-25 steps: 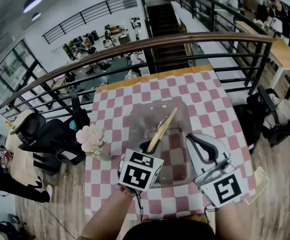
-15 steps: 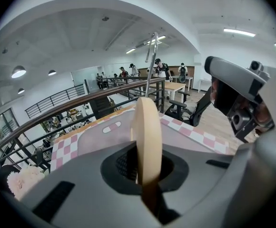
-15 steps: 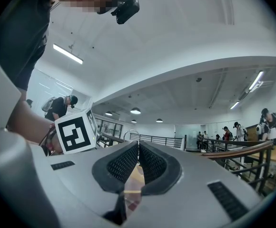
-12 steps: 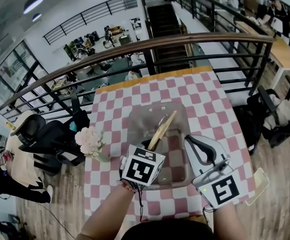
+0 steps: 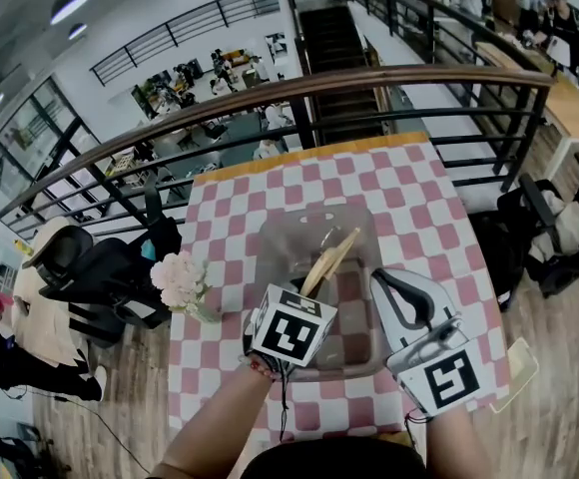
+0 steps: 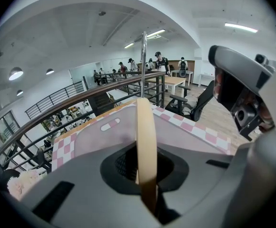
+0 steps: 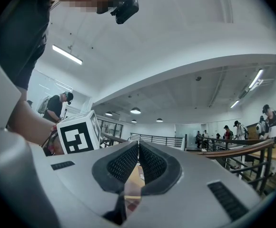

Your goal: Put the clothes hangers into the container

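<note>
Wooden and pale, the clothes hanger [image 6: 145,141] stood clamped between the jaws of the left gripper [image 6: 145,179], which were pressed tight on its lower part. In the left gripper view it rose almost upright in front of the camera, with its thin metal hook [image 6: 143,56] pointing up. In the head view the same hanger leaned forward over the open container [image 5: 270,242], a clear plastic box in the middle of the pink and white checked tabletop [image 5: 424,198]. Its free end was above the inside of the container, and its held end was near the container's wall closest to the person. It seemed to hang in the air and not to rest on the container's floor, but I could not be sure of this.

The right gripper [image 7: 138,148] waited just beside the container, on its right side. Its jaws were drawn together and nothing was caught between them. A small bunch of pale flowers [image 5: 180,277] stood to the left of the container.

As I judge it, the task was near the end of one placing step: the hanger was brought over the container but not yet let go. What was left was to lower it inside and to loosen the jaws. I saw no other hanger, neither inside the container nor around it.
</note>
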`<control>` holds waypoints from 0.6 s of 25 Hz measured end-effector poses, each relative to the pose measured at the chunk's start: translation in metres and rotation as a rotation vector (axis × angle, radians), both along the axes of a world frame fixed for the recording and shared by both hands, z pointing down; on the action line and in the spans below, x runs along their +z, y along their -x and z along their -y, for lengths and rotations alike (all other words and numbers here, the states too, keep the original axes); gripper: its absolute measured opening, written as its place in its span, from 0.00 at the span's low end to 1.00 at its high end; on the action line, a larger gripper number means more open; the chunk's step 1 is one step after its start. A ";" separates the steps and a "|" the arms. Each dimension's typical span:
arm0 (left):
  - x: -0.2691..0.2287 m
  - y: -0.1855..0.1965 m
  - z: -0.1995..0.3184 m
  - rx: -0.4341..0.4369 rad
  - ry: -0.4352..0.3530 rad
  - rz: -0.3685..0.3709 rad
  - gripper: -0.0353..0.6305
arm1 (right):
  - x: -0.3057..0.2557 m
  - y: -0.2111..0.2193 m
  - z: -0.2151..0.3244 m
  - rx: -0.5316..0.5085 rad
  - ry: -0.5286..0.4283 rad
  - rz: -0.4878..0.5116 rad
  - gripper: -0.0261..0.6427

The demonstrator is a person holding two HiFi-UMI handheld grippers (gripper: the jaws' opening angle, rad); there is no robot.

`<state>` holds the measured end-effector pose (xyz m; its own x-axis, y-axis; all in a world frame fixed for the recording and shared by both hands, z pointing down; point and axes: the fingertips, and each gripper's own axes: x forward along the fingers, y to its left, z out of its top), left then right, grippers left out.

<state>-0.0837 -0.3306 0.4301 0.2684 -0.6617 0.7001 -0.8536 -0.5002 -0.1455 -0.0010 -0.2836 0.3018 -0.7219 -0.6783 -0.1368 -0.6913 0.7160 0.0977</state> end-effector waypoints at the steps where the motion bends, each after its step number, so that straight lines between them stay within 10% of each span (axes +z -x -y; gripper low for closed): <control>1: 0.002 -0.001 0.000 0.005 0.005 0.010 0.07 | 0.001 0.000 0.001 -0.001 0.001 -0.001 0.09; 15: 0.034 -0.012 0.010 0.058 0.083 0.142 0.07 | 0.012 -0.006 0.017 0.002 0.021 -0.012 0.09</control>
<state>-0.0720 -0.3410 0.4645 0.1992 -0.5863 0.7852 -0.7966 -0.5635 -0.2187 0.0045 -0.3011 0.3136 -0.7221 -0.6824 -0.1137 -0.6915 0.7167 0.0906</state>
